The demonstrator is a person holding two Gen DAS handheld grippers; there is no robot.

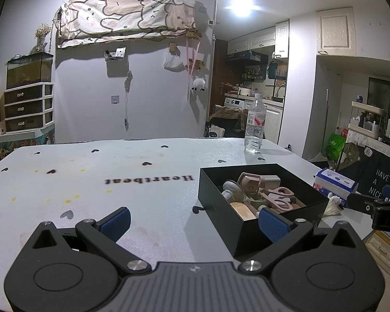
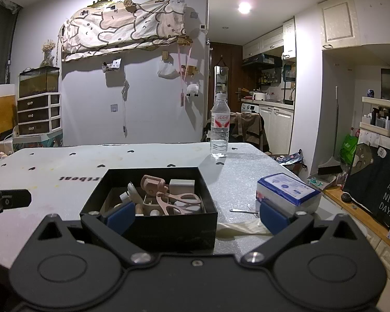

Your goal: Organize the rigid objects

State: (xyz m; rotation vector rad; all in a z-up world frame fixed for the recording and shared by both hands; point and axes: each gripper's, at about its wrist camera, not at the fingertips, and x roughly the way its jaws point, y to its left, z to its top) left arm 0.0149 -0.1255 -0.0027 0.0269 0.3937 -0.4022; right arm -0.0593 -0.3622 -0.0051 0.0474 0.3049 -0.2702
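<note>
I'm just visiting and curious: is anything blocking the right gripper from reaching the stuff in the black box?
Nothing visible does. The right gripper is open and empty, facing the black box head on. The box has no lid, so the pink scissors and other items lie exposed; only its near wall stands in front, so reaching in over it looks possible.

Ahead of your right gripper (image 2: 196,217): box (image 2: 153,223) on the desk (image 2: 236,182), scissors (image 2: 178,200) inside. Right of it: tissue pack (image 2: 288,191). Beyond the box: bottle (image 2: 220,127). Your left gripper (image 1: 193,222) sits left of the box.
</note>
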